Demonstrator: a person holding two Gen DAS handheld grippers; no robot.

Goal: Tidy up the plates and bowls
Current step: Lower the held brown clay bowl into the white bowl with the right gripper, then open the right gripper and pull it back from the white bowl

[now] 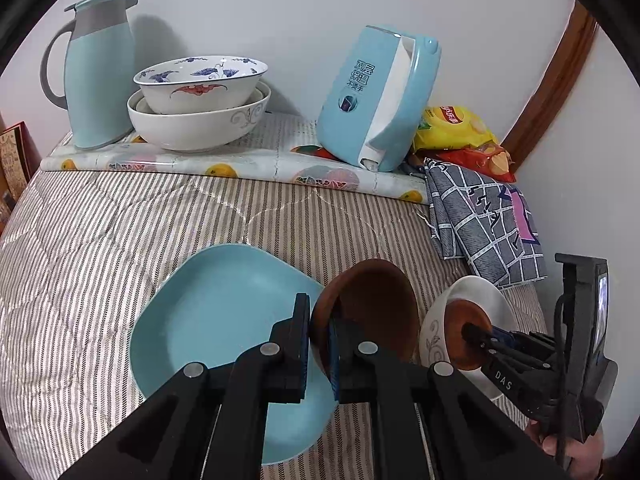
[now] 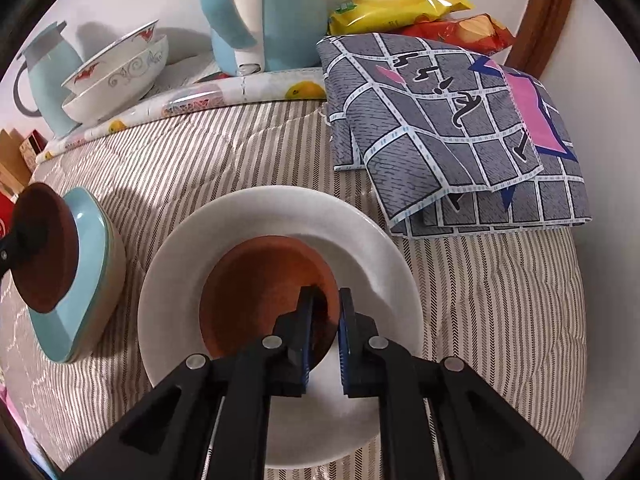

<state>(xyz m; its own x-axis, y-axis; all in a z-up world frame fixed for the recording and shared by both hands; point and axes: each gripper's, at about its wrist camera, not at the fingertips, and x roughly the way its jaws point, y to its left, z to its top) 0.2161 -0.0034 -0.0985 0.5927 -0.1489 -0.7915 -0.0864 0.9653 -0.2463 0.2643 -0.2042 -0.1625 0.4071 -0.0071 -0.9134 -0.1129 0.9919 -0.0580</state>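
My left gripper (image 1: 320,340) is shut on the rim of a brown wooden bowl (image 1: 372,312) and holds it tilted above a light blue plate (image 1: 216,320) on the striped quilt. The same bowl (image 2: 44,252) and plate (image 2: 80,280) show at the left of the right wrist view. My right gripper (image 2: 324,332) is shut on the rim of a second brown bowl (image 2: 260,296), which sits inside a white bowl (image 2: 360,240). In the left wrist view that white bowl (image 1: 480,296) and the right gripper (image 1: 476,330) are at the right.
At the back on a fruit-print mat (image 1: 240,164) stand a blue thermos jug (image 1: 100,76), two stacked porcelain bowls (image 1: 196,96) and a blue kettle (image 1: 380,96). Snack bags (image 1: 460,132) and a folded grey patterned cloth (image 2: 460,128) lie at the right.
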